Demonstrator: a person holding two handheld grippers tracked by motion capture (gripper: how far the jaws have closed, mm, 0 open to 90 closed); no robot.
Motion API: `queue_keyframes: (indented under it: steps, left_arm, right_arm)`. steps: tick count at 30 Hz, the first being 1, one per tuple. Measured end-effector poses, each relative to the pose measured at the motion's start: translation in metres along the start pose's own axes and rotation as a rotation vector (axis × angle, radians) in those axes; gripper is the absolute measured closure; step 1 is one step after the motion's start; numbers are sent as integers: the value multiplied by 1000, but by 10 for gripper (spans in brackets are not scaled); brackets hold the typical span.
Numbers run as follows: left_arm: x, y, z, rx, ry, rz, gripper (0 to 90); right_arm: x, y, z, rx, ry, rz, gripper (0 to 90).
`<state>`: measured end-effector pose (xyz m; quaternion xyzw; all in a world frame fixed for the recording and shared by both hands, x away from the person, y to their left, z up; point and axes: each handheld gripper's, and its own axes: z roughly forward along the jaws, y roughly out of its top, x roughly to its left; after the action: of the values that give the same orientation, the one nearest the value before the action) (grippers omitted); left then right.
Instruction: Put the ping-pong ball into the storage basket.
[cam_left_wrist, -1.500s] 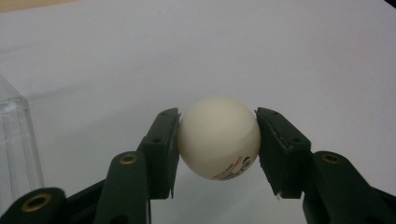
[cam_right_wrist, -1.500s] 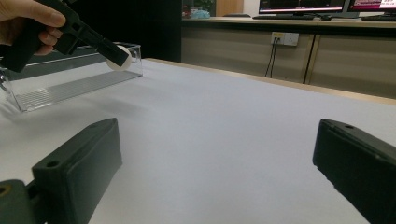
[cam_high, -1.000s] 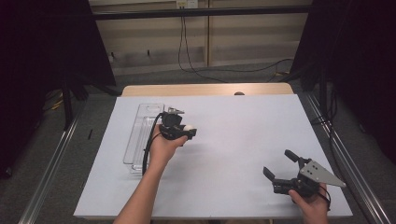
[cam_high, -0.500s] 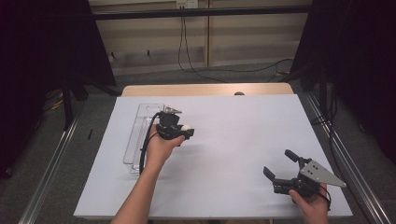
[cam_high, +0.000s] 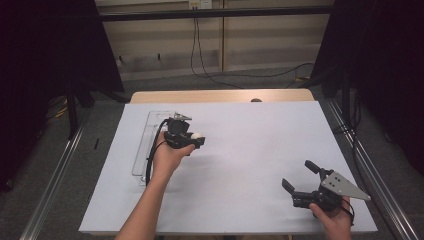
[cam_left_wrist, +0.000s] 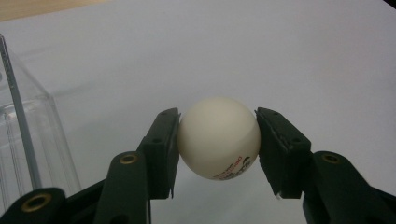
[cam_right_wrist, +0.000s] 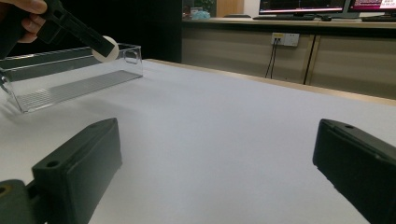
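A white ping-pong ball (cam_left_wrist: 218, 138) with small red and black print sits pinched between the two black jaws of my left gripper (cam_left_wrist: 217, 140). From above, that left gripper (cam_high: 196, 138) hovers over the white table just right of a clear plastic tray (cam_high: 150, 145), the ball (cam_high: 197, 135) at its tip. The right gripper view catches the same ball (cam_right_wrist: 106, 48) held above the tray (cam_right_wrist: 70, 79). My right gripper (cam_high: 300, 176) rests near the table's front right corner, jaws spread wide with nothing between them.
The white sheet (cam_high: 250, 145) covers most of the table, with a wooden strip (cam_high: 220, 96) showing at the far edge. Metal rails (cam_high: 55, 175) run along both sides. A black cable trails from the left gripper across the tray.
The left gripper has shifted slightly left toward the tray, still carrying the ball. The right gripper has stayed put.
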<state>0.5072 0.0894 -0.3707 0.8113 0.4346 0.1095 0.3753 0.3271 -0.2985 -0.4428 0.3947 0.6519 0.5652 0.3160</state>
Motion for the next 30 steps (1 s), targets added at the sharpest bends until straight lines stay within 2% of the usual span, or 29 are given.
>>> queue_keyframes:
  steps: [2, 4, 6, 11, 12, 13, 15, 19, 21, 23, 30]
  left_arm:
    - [0, 0, 0, -20, -1, -30, 512]
    - [2, 0, -3, -1, -4, -11, 512]
    - [3, 1, -3, -4, 2, -9, 513]
    - [3, 1, -5, -18, -3, -39, 512]
    - [4, 1, -7, 2, -6, -16, 512]
    - [5, 1, -7, 3, -14, -20, 512]
    - [5, 2, -8, 2, -4, -10, 512]
    - [6, 3, -9, -4, -3, -16, 512]
    - [5, 3, -10, -11, -7, -31, 512]
    - [7, 4, -13, 10, -8, -5, 512]
    - [8, 5, -14, 8, -8, -11, 512]
  right_arm:
    - [0, 0, 0, -2, -2, -1, 8]
    - [0, 0, 0, 0, -6, 4, 8]
    - [0, 0, 0, 0, -7, 7, 8]
    - [0, 0, 0, 0, -8, 5, 8]
    - [0, 0, 0, 2, -4, 3, 8]
    - [0, 0, 0, 0, -1, 0, 8]
    - [0, 0, 0, -1, -3, -1, 8]
    - [0, 0, 0, 1, -5, 3, 8]
    - [0, 0, 0, 3, -3, 2, 8]
    - [0, 0, 0, 0, 1, -1, 8]
    - [0, 0, 0, 0, 1, -3, 8]
